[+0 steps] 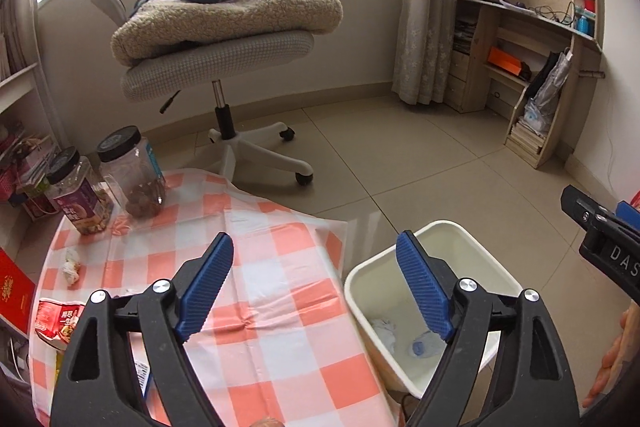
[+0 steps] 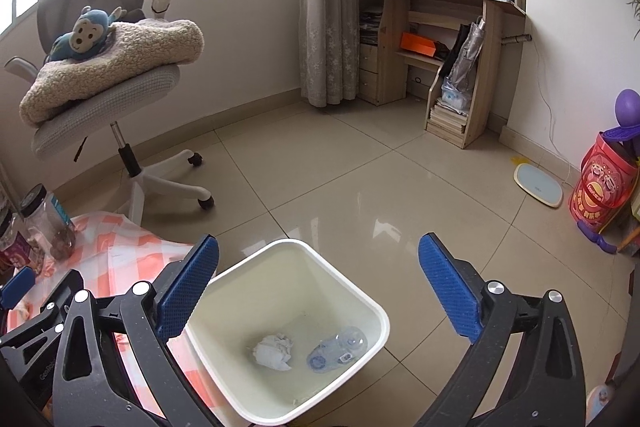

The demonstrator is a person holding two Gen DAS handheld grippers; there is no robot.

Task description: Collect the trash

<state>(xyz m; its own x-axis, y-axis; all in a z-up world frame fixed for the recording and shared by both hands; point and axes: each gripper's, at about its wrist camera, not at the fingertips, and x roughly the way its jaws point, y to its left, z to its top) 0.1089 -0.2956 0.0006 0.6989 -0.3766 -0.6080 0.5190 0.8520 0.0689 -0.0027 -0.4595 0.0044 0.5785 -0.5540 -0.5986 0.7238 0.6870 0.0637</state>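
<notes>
A white trash bin (image 2: 360, 301) stands on the floor beside the table; it also shows in the left wrist view (image 1: 362, 269). Inside lie a crumpled tissue (image 2: 274, 351) and a flattened clear plastic bottle (image 2: 336, 349). My right gripper (image 2: 318, 267) is open and empty above the bin. My left gripper (image 1: 314, 263) is open and empty above the table's right edge. On the checked tablecloth (image 1: 260, 307) lie a crumpled white paper (image 1: 71, 267) and a red snack wrapper (image 1: 56, 321) at the left.
Two black-lidded jars (image 1: 132, 175) (image 1: 78, 193) stand at the table's far left. An office chair (image 1: 224, 43) with a blanket and a plush monkey stands behind the table. A wooden desk with shelves (image 2: 444, 27) is at the back right. A red bucket (image 2: 604, 187) and a scale (image 2: 538, 183) are on the floor.
</notes>
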